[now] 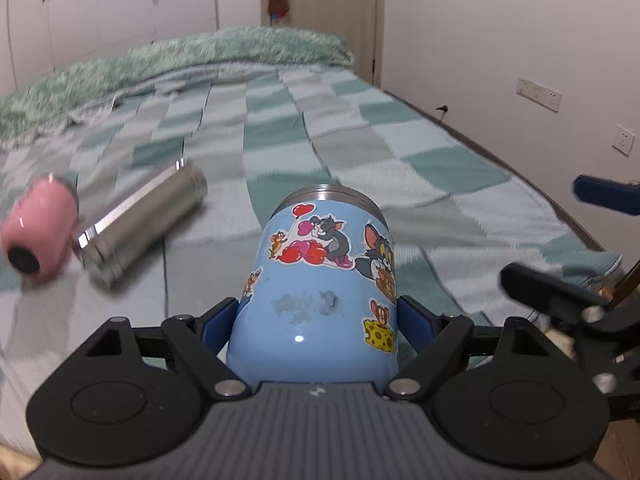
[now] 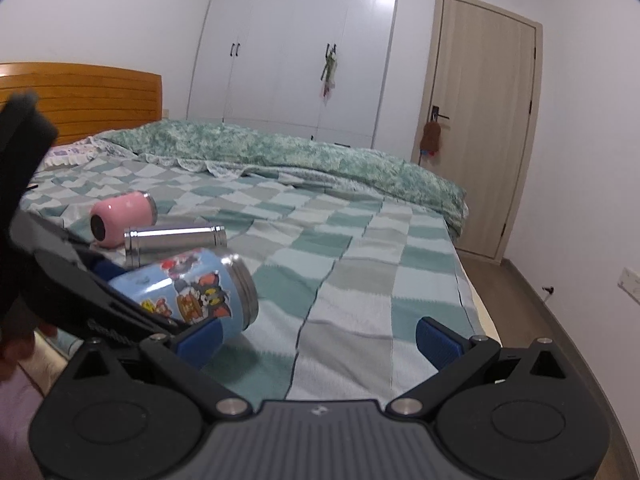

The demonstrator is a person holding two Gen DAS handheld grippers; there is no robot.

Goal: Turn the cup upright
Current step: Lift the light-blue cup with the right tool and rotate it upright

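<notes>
We've got the blue cartoon-sticker cup point(image 1: 326, 280) clamped between the blue pads point(image 1: 218, 326) of our left gripper point(image 1: 318, 322), jaws closed narrow on its lower body, steel rim pointing away from us. From our right wrist view the same cup point(image 2: 188, 288) hangs tilted just above the checked bedspread point(image 2: 360, 264), rim angled down toward the cloth, left gripper point(image 2: 120, 308) wrapped around its base. Our right gripper point(image 2: 318, 340) sits wide apart, nothing between its pads, over the near edge of the bed.

Room to move: a broad stretch of bedspread lies open ahead and to the right of the cup. To the left it's tighter, with a steel flask point(image 1: 144, 224) lying on its side near the cup and a pink cup point(image 1: 40, 228) lying just beside that, touching or nearly so.

Only the right wrist view gives us the wooden headboard point(image 2: 80, 100) and the wardrobe point(image 2: 296, 48); only the left one shows the wall sockets point(image 1: 538, 94) beside the bed's right edge
</notes>
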